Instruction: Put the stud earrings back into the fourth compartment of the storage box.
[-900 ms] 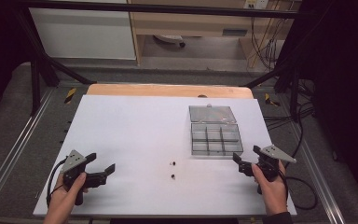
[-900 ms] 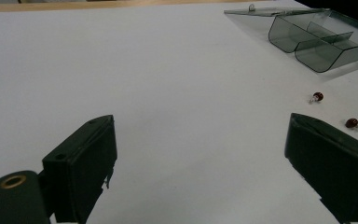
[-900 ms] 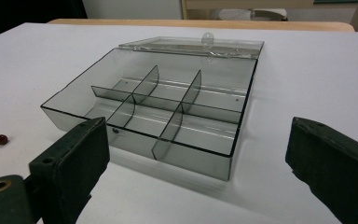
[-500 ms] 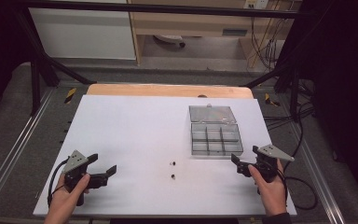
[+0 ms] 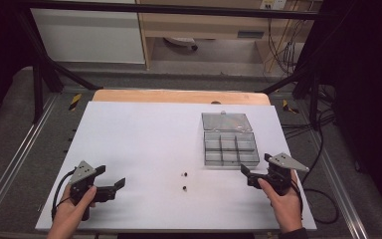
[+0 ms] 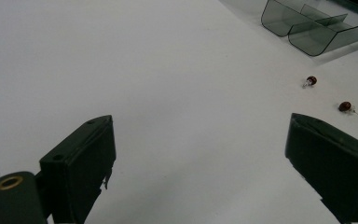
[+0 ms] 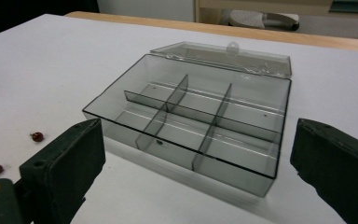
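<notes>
The fingers of the left gripper (image 5: 110, 180) and right gripper (image 5: 254, 168) are spread wide, nothing grasped. Two small dark-red round beads (image 5: 184, 175) are seen on the white table (image 5: 139, 139) between them, near the clear plastic compartment box (image 5: 230, 148).

White table (image 5: 144, 144), smoky grey clear box (image 5: 229, 148), two dark red beads (image 6: 311, 80), black jaws
</notes>
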`<state>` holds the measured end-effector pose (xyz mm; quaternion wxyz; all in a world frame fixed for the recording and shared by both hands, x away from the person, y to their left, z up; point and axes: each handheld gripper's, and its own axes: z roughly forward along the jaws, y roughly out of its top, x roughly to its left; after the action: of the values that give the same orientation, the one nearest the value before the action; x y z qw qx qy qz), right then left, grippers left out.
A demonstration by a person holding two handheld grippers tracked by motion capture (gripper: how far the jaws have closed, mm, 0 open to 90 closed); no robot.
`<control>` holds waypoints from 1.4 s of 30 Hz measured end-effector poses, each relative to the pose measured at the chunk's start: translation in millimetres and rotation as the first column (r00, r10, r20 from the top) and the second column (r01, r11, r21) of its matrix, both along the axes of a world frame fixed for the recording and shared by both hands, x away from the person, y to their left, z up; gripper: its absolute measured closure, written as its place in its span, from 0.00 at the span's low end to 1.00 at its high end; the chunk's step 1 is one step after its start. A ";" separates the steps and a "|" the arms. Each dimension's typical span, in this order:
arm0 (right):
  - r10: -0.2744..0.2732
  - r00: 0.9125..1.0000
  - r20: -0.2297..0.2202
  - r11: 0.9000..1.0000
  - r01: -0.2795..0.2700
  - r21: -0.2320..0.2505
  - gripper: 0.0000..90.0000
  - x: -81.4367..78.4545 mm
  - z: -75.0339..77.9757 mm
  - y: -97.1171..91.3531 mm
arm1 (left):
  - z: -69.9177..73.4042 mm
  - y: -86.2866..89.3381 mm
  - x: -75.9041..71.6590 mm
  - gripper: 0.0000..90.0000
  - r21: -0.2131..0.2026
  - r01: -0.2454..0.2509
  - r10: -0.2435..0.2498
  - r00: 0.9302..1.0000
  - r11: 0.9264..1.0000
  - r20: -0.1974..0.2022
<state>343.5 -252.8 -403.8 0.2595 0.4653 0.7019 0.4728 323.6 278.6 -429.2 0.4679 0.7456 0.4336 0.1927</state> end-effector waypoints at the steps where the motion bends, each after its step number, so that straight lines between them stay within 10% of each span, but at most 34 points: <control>1: 0.007 1.000 0.000 1.000 -0.007 0.002 0.04 0.1 1.6 2.7 | -0.3 0.0 -0.2 0.10 0.000 0.001 -0.001 1.000 1.000 -0.002; 10: 0.112 0.994 0.012 0.994 -0.112 -0.014 0.03 -2.1 16.6 42.1 | -2.6 -1.2 0.6 0.09 0.006 0.013 -0.012 1.000 1.000 -0.017; 30: 0.386 0.920 -0.065 0.916 -0.391 -0.093 0.15 4.9 10.7 148.9 | -5.1 -5.0 0.8 0.09 0.029 0.032 -0.031 0.999 0.999 -0.039; 42: 0.433 0.885 -0.172 0.884 -0.454 -0.111 0.57 22.5 -19.9 170.3 | -5.2 -4.3 1.9 0.09 0.035 0.034 -0.032 0.999 0.999 -0.041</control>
<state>366.0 -82.4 -423.6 0.1273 0.3040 0.8395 0.4319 325.6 274.3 -434.4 0.4489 0.7646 0.4270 0.1777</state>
